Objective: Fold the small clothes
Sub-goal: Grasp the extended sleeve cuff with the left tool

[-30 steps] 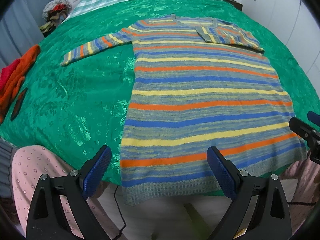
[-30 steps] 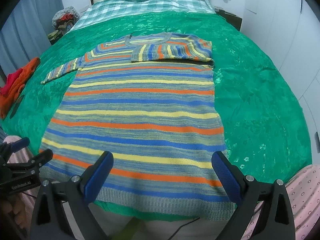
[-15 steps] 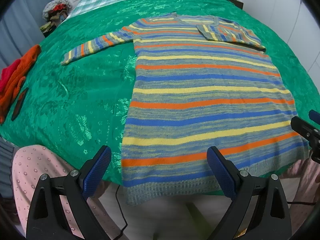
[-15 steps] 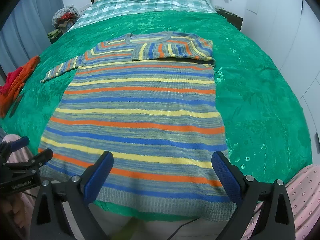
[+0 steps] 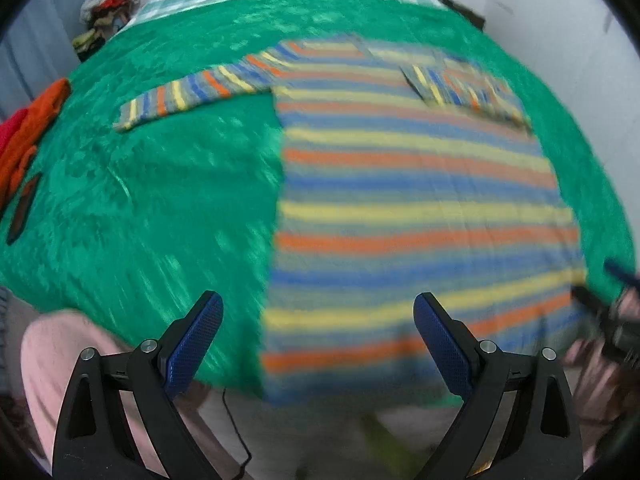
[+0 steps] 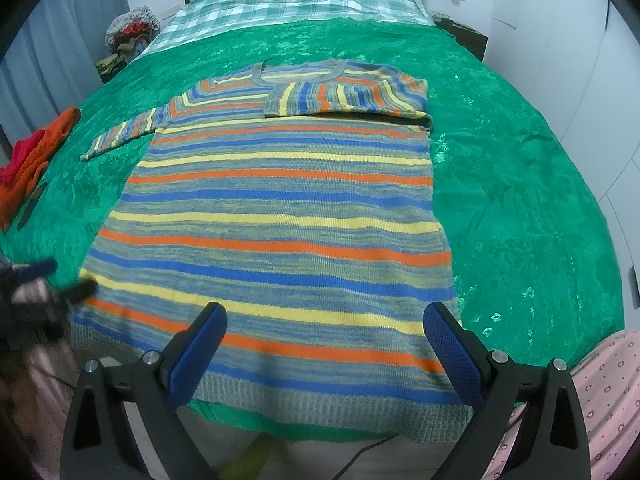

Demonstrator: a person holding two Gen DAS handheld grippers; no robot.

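A striped knit sweater (image 6: pixel 280 208) in blue, yellow, orange and grey lies flat on the green bedspread (image 6: pixel 520 184). Its right sleeve (image 6: pixel 344 96) is folded across the chest; its left sleeve (image 6: pixel 120 136) stretches out to the side. The left wrist view is blurred; it shows the sweater (image 5: pixel 416 208) and the outstretched sleeve (image 5: pixel 180 100). My left gripper (image 5: pixel 318 336) is open and empty above the hem's left corner. My right gripper (image 6: pixel 324 344) is open and empty over the hem. Each gripper shows at the edge of the other's view: the left (image 6: pixel 52 280), the right (image 5: pixel 604 292).
Red and orange clothes (image 6: pixel 36 148) lie at the bed's left edge. A plaid blanket (image 6: pixel 296 0) and a pillow are at the head. A pile of clothes (image 6: pixel 128 28) sits beside the bed at the far left. White cupboards stand on the right.
My left gripper has moved forward and left, blurring its view. My right gripper has barely moved. The sweater lies as before.
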